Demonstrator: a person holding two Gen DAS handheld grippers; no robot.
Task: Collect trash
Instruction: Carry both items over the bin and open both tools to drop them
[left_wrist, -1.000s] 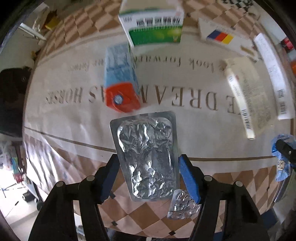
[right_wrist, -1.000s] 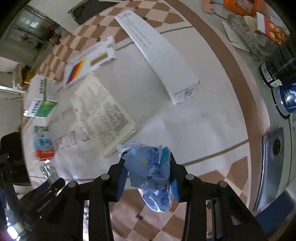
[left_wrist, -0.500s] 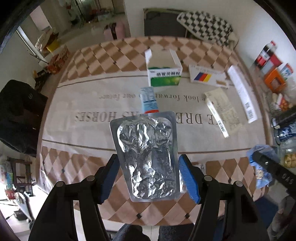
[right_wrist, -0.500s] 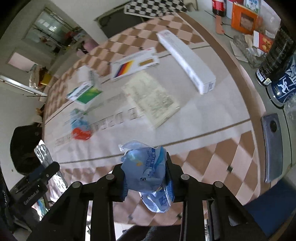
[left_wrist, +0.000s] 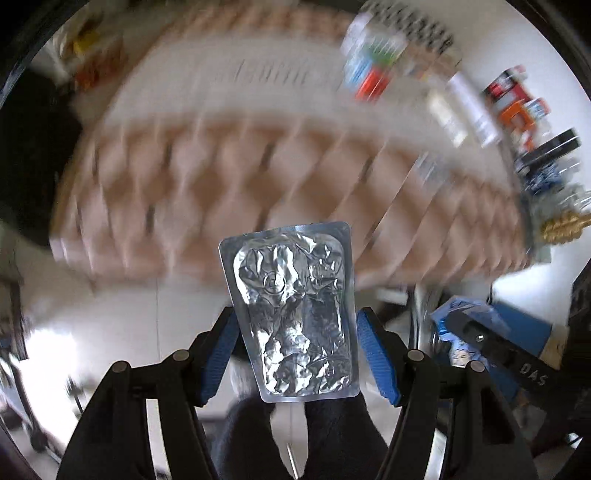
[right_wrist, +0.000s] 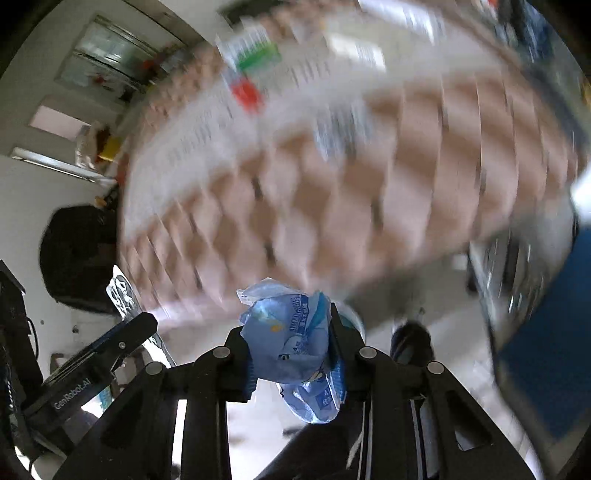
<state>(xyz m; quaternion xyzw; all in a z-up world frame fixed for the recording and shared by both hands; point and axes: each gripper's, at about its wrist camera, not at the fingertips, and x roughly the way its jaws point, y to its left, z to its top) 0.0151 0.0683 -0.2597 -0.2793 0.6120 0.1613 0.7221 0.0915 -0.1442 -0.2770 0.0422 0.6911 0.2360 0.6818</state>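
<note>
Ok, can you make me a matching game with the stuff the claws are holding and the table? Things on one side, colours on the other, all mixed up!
Things:
1. blister pack in the left claw
2. crumpled wrapper in the right claw
3. tablecloth
4. claw pads

Colours:
A. light blue
B. brown and cream checks
C. shiny silver
D. dark blue

Pairs: 1-C, 2-A, 3-B, 4-D

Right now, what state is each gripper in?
Left gripper: shut on the foil blister pack.
Right gripper: shut on the crumpled blue wrapper.
</note>
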